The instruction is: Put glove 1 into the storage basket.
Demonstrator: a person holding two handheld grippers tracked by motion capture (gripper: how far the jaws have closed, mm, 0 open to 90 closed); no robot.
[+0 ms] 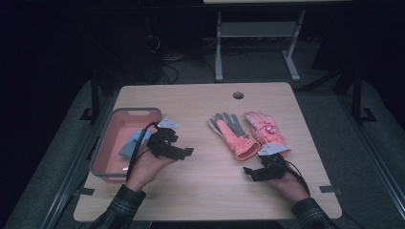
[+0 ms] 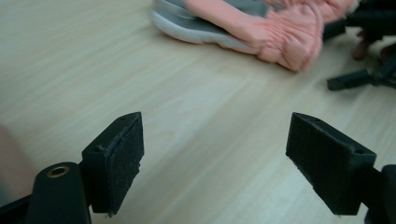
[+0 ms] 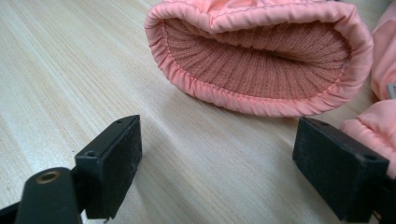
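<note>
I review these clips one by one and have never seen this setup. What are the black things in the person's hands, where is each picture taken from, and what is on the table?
A person holds a handheld two-jaw gripper in each hand: the left gripper and the right gripper. Both are open and hold nothing.

The high view looks down on the wooden table from above the person. Each of the other two pictures comes from a camera riding on one gripper, looking along its black jaws.

On the table lie two pink gloves, one palm-up glove with a grey palm, one patterned glove beside it. At the left stands a pink bin with a blue item inside. The right gripper faces the palm-up glove's open cuff.
</note>
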